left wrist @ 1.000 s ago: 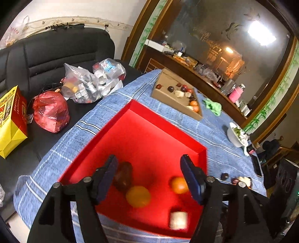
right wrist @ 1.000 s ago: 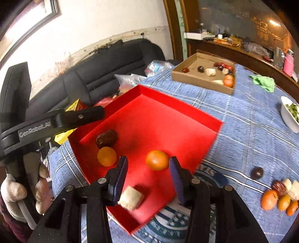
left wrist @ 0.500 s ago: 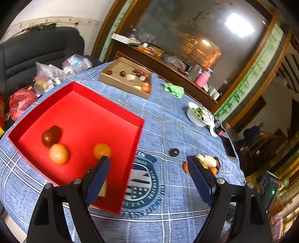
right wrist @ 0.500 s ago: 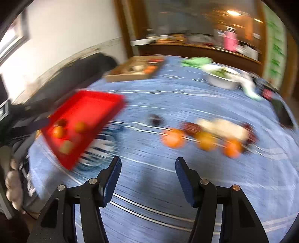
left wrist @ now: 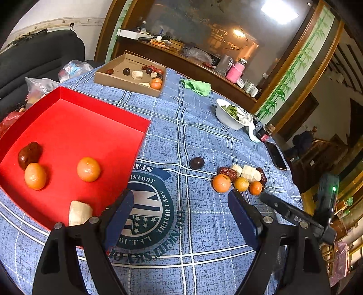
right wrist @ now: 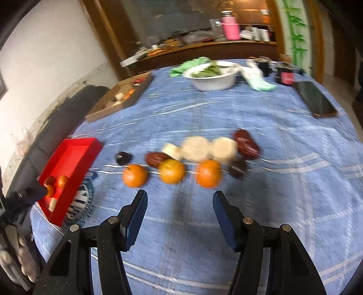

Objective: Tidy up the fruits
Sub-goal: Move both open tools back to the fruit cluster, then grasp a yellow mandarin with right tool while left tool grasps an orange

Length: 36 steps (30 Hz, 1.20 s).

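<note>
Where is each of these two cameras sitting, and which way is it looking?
Left wrist: rides the left gripper, looking down across the red tray; its open fingers and the right gripper's side show.
Right wrist: rides the right gripper, facing the loose fruit pile; its open fingers show.
Shared: tray, pile, cardboard box, white bowl.

A black sofa (left wrist: 34, 56) is set against a white wall (right wrist: 45, 56); a wooden sideboard (left wrist: 181, 61) is lit by a ceiling lamp (left wrist: 279, 11).
</note>
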Each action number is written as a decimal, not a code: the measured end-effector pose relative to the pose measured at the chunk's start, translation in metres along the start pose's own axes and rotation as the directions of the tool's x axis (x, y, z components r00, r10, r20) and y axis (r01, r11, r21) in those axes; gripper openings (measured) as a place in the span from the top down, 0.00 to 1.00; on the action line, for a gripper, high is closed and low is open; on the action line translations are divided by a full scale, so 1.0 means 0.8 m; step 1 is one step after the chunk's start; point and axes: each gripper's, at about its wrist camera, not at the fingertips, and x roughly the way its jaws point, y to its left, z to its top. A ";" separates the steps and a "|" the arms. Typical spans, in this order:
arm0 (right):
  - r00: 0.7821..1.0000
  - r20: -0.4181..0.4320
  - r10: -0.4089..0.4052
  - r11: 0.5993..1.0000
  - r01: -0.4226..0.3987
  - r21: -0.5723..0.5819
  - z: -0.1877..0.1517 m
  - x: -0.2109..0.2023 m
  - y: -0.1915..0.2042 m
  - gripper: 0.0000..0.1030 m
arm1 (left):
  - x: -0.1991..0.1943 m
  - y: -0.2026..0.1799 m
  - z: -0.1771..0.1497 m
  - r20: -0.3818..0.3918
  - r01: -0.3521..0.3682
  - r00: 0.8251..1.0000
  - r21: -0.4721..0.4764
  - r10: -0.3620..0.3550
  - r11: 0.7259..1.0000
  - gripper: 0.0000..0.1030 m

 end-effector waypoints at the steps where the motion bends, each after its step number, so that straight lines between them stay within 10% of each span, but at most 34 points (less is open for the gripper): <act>1: 1.000 -0.002 -0.001 1.000 0.001 -0.013 0.003 0.008 0.006 0.40 | 0.002 0.002 0.001 -0.002 0.000 1.000 -0.002 0.000 1.000 0.19; 8: 0.993 -0.039 -0.115 0.993 0.114 -0.037 0.021 0.064 0.024 0.53 | 0.008 0.004 0.007 0.004 0.014 1.000 0.011 -0.014 1.000 0.27; 30: 0.996 0.070 0.061 0.989 -0.070 0.131 0.025 0.036 -0.019 0.66 | 0.141 -0.123 0.000 -0.132 -0.030 0.988 0.358 0.082 0.933 0.29; 32: 0.995 0.073 0.068 0.988 -0.077 0.136 0.026 0.035 -0.019 0.66 | 0.157 -0.132 -0.001 -0.140 -0.036 0.986 0.382 0.096 0.923 0.37; 34: 0.995 0.075 0.070 0.988 -0.080 0.134 0.026 0.033 -0.019 0.66 | 0.176 -0.136 -0.006 -0.161 -0.045 0.980 0.405 0.120 0.913 0.66; 36: 0.994 0.077 0.074 0.988 -0.084 0.131 0.026 0.033 -0.017 0.66 | 0.181 -0.137 -0.008 -0.143 -0.048 0.983 0.408 0.115 0.912 0.66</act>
